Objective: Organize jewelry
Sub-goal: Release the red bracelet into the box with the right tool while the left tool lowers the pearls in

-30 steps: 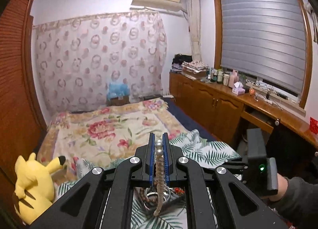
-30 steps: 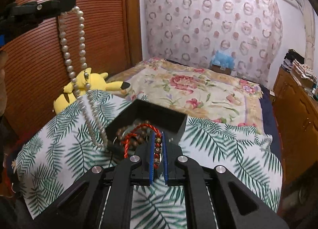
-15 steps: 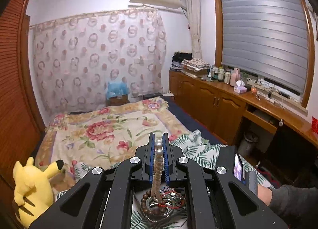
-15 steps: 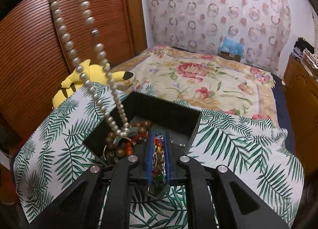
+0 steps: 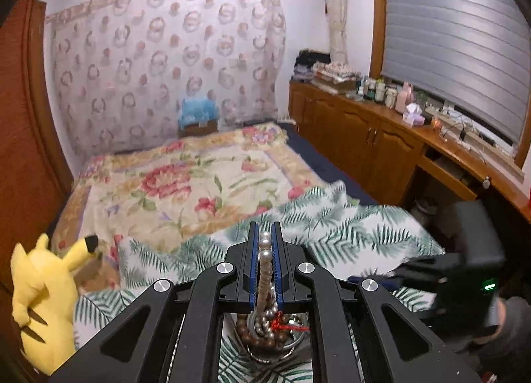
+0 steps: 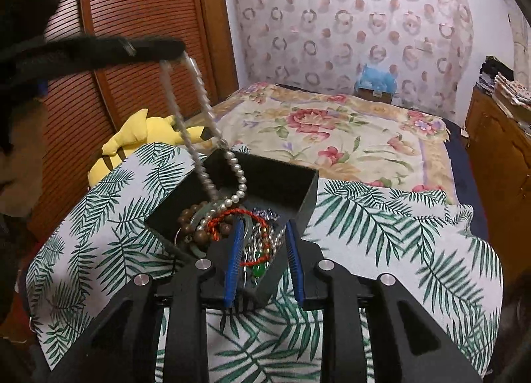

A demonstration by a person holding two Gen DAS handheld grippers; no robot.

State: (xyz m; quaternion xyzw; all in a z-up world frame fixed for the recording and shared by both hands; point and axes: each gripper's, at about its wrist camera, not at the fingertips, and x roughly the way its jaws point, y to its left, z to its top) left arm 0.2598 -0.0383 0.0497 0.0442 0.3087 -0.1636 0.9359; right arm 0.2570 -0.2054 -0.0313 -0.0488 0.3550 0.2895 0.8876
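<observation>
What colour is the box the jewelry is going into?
Black. The box shows best in the right wrist view, on the leaf-print cloth.

Dim, warm indoor light with no glare or hard shadows. Fisheye bending curves the walls and darkens the corners. The left gripper (image 6: 179, 47) above the tongs is motion-blurred; the bedding beyond them looks soft.

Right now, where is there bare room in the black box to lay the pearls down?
The black open-topped box is bare along its far wall and far right corner. Its near half is crowded: brown wooden bead bracelet, red cord bracelet, chains. The white pearl necklace hangs over its left side.
</observation>
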